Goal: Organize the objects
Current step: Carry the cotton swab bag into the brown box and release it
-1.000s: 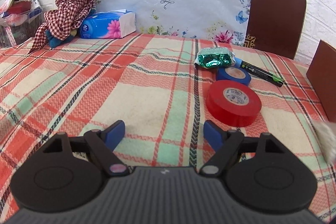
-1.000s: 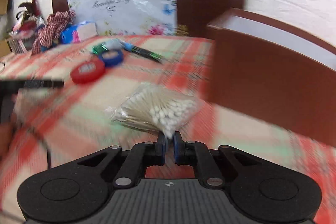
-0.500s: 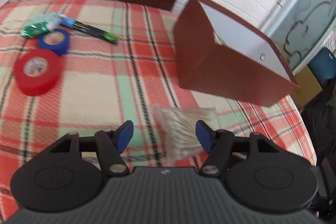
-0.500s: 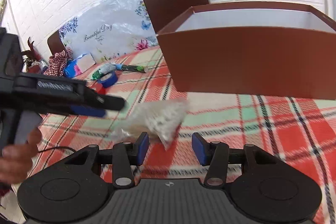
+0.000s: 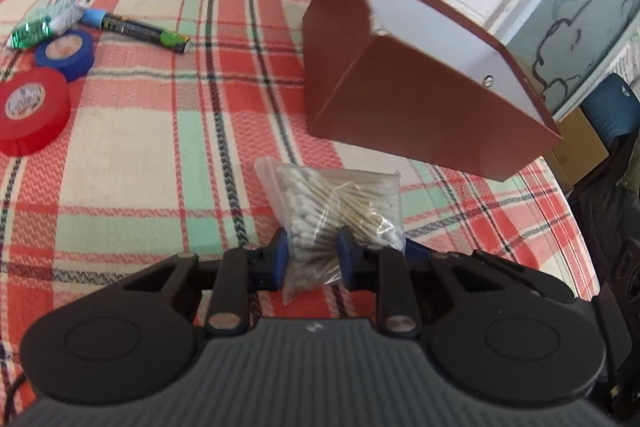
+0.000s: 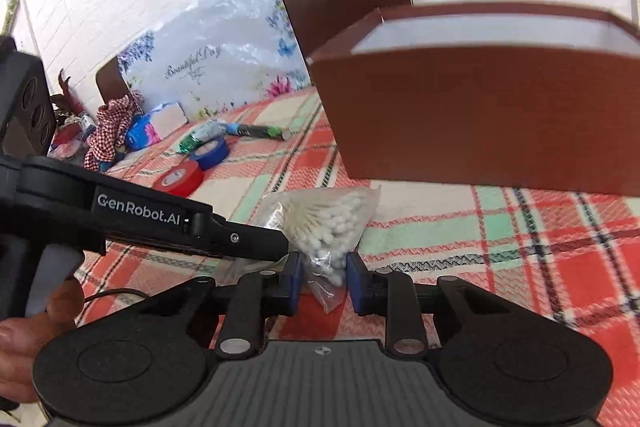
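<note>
A: Your left tool (image 5: 310,253) has its blue pads on either side of the bag of cotton swabs (image 5: 340,203), the jaws closing and already squeezing the plastic at its near end.

B: And your right tool (image 6: 322,277)?

A: Its jaws are closing too, pinching a corner of the same bag (image 6: 324,223), so you grip it from two sides at once. In the right wrist view your left tool reaches in from the left, held by your hand (image 6: 24,339).

B: Where does the bag lie?

A: On the plaid cloth of the surface (image 5: 132,163), near its right edge, just in front of the brown box (image 5: 404,107), which stands open at the top with a white inside.

B: Anything farther out?

A: Toward the far left corner you have a red tape roll (image 5: 30,115), a blue tape roll (image 5: 66,53) beside it, a green foil packet (image 5: 34,29) and a marker (image 5: 136,31).
</note>
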Demonstrator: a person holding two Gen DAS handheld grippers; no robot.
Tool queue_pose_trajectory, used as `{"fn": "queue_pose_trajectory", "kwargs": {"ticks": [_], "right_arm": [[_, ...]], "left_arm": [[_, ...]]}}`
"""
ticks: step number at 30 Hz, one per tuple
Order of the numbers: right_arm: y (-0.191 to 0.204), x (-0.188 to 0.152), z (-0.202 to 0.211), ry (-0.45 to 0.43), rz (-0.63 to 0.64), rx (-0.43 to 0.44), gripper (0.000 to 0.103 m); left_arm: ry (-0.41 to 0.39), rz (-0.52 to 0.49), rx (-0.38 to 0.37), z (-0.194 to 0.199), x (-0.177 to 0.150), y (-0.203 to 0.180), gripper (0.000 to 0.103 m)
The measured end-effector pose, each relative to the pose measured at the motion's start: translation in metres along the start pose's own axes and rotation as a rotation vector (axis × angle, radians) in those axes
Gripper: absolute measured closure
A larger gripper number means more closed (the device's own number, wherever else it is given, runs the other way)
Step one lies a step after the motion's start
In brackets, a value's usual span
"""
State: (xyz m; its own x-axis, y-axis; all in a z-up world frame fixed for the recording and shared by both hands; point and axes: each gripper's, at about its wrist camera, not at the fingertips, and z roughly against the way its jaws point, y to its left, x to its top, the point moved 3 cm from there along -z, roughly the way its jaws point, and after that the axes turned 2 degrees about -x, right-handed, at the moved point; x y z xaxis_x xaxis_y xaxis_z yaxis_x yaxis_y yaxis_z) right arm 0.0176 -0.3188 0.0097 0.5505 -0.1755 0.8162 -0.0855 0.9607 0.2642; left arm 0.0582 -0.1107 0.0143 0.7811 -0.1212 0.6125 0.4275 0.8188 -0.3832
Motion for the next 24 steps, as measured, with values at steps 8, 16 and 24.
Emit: {"fn": "queue_pose_trajectory", "kwargs": {"ticks": [8,16,24], "right_arm": [[-0.011,0.051,0.053,-0.303,0.070,-0.148,0.077],[-0.096,0.099,0.049,-0.380,-0.039,-0.306,0.077],[-0.136,0.100,0.008,-0.367,-0.026,-0.545,0.039]], "left_arm": [[-0.181,-0.164,-0.107,0.023,0.062,-0.068,0.075],[-0.172,-0.319,-0.142,-0.054,0.133,-0.145,0.075],[-0.153,-0.425,0.035,-0.117,0.138,-0.156,0.054]]}}
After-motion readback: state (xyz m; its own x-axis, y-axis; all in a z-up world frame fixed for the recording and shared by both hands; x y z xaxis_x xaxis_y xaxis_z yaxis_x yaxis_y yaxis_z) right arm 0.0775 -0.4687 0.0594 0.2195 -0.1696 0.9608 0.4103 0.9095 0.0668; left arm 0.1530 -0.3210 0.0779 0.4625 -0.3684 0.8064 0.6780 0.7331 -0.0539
